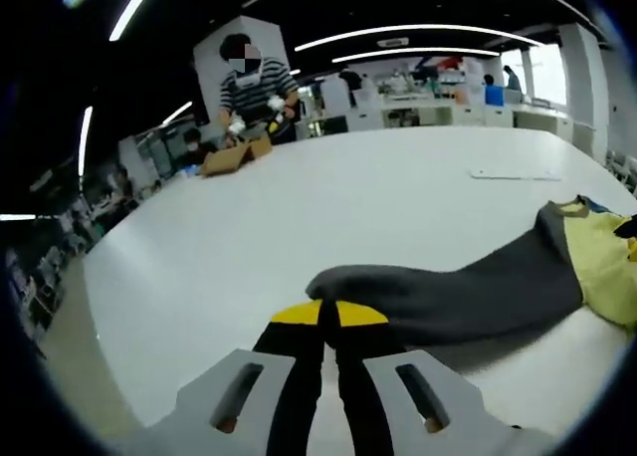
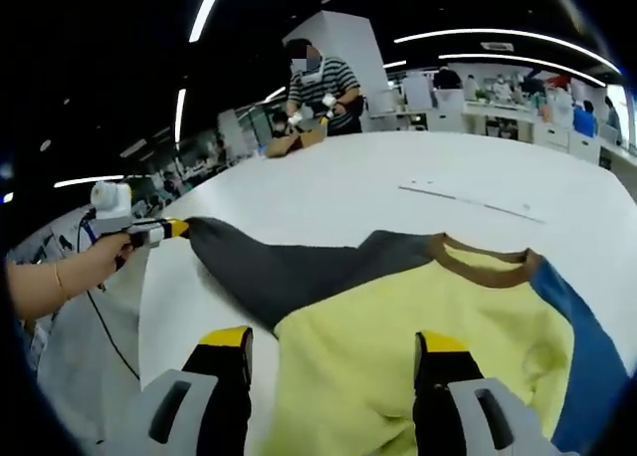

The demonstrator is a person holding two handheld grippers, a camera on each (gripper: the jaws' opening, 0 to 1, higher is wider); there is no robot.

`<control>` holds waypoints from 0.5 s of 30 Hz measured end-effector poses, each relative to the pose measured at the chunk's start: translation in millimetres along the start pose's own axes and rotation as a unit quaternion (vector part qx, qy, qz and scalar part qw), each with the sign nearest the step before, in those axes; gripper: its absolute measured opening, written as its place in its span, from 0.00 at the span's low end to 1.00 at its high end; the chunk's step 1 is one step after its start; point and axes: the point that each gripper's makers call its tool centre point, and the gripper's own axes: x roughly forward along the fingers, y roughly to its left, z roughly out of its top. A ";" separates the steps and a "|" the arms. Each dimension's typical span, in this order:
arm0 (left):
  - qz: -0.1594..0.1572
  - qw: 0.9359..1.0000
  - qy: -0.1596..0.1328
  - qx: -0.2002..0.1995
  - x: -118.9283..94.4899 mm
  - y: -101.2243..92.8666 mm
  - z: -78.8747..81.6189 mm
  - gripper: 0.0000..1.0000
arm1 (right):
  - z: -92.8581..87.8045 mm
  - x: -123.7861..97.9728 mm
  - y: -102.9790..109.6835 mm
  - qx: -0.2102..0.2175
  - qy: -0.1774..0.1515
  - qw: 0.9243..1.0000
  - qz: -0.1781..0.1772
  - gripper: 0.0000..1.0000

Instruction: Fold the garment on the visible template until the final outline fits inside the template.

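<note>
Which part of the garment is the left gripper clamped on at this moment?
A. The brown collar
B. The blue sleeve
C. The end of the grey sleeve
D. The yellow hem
C: in the right gripper view the left gripper pinches the tip of the grey sleeve, stretched out from the yellow body; in its own view its jaws are closed at the sleeve's end.

Garment (image 2: 398, 327): soft matt cloth; table (image 1: 328, 207): smooth, white.
</note>
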 end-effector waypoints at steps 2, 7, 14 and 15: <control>0.001 1.000 0.009 -0.012 -0.5 0.6 -4.9 0.01 | 0.2 -4.4 -4.0 0.003 -0.002 1.000 -0.005 0.68; -0.003 1.000 0.007 -0.004 -5.4 -6.8 -9.1 0.07 | -0.9 -19.5 -14.0 0.010 -0.008 1.000 -0.015 0.77; -0.059 0.998 -0.016 -0.013 -14.1 -36.8 4.9 0.25 | -6.6 -47.0 -29.2 0.020 -0.014 0.999 -0.032 0.83; -0.064 0.998 -0.021 -0.011 -15.5 -40.1 7.6 0.27 | -7.7 -52.3 -31.7 0.020 -0.015 0.999 -0.037 0.84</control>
